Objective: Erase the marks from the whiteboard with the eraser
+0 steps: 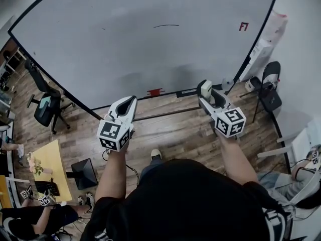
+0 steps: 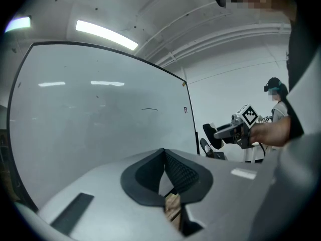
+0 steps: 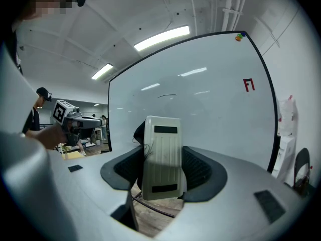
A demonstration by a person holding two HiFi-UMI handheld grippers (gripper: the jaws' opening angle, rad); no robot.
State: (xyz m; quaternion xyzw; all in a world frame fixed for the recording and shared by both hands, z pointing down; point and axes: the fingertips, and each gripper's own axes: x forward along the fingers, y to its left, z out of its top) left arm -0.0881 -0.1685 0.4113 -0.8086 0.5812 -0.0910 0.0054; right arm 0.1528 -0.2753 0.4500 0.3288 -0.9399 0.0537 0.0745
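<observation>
The eraser (image 3: 161,157) could twist or slip loose once it is pressed to the whiteboard (image 1: 125,44), since only its lower sides are pinched. It stands upright between the jaws of the right hand-held gripper (image 3: 163,170), which grasps it, apart from the board and below the black line (image 1: 165,25). The left hand-held gripper (image 2: 164,157) is clenched on nothing.

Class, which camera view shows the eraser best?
The right gripper view: the eraser stands large, clamped between the right gripper's jaws. The head view shows only its small top end; the left gripper view shows it too far off to read.
</observation>
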